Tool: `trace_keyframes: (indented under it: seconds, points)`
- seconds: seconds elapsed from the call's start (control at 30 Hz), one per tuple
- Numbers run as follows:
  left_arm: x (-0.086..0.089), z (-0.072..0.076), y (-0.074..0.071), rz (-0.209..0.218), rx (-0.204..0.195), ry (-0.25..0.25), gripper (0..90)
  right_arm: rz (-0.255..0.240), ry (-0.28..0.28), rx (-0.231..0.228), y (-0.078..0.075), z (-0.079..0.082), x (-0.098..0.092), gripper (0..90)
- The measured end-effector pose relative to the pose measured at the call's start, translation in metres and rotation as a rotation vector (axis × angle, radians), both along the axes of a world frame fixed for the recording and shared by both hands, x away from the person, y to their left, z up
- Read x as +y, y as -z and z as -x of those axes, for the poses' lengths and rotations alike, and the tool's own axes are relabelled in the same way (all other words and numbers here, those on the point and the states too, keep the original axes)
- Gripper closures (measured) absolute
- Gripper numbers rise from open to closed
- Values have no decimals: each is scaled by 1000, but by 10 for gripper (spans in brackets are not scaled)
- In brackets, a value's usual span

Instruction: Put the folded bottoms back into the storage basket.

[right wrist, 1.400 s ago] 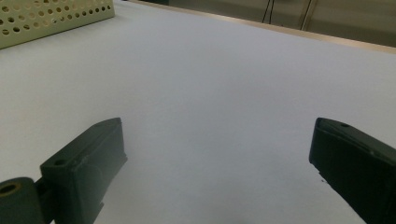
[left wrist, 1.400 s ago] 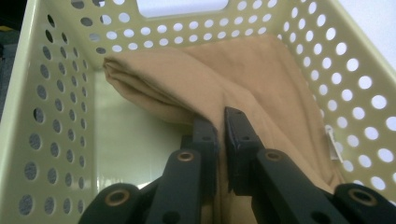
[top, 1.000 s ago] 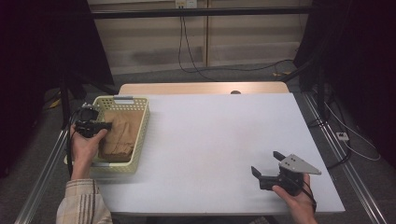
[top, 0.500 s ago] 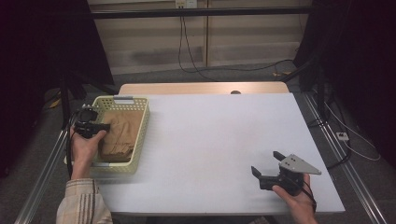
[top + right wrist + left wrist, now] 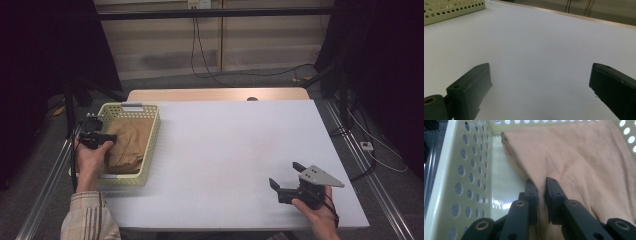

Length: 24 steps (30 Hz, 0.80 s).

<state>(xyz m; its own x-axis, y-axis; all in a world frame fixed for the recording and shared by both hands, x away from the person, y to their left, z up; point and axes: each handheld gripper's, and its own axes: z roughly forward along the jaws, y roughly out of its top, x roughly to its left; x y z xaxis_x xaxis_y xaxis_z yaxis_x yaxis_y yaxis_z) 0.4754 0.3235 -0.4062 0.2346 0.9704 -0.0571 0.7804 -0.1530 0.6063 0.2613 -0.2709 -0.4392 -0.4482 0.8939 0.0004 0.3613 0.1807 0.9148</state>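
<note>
**Left tongs pinching a fold of cloth inside the basket; right tongs waiting on the desk**

The step in hand appears to be the grasp that begins taking the tan cloth (image 5: 129, 145) out of the pale yellow perforated basket (image 5: 150, 150), which stands at the left edge of the white desk (image 5: 235, 150). The cloth lies crumpled in the basket, filling most of its floor. The left tongs (image 5: 541, 186) reach in over the basket's left wall; in the left gripper view a raised ridge of cloth (image 5: 574, 157) runs between the two black jaws, which stand nearly together and clamp the fold. The jaws have just been opening by a small amount, yet the fabric stays between them and the pads still appear to press on it.

The left hand (image 5: 90, 155) comes from the near side, forearm in a plaid sleeve, the tongs pointing level and rightward into the basket. The right tongs (image 5: 285, 175) rest low at the near right of the desk, well apart from the basket, jaws wide apart with nothing between them; the right hand (image 5: 315, 210) cups the body from below.

The next move, by judgement, calls for a firm pinch and a lift that clears the basket's rim without dragging the basket along.
</note>
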Motion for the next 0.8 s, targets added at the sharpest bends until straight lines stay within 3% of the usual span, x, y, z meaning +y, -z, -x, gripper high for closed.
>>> trace_keyframes:
  seconds: [0.27, 0.47, 0.8]
  points:
    - [-1, 0, 1, -8, 1, 5, 757, -1, 3, -2, 0, 0, 0, 42]
    - [-3, -1, 0, -20, -10, 37, 646, -3, 5, -3, 0, 0, 0, 41]
    - [-4, 0, -3, 17, -41, 41, 506, -4, 5, -2, 0, 0, 0, 41]
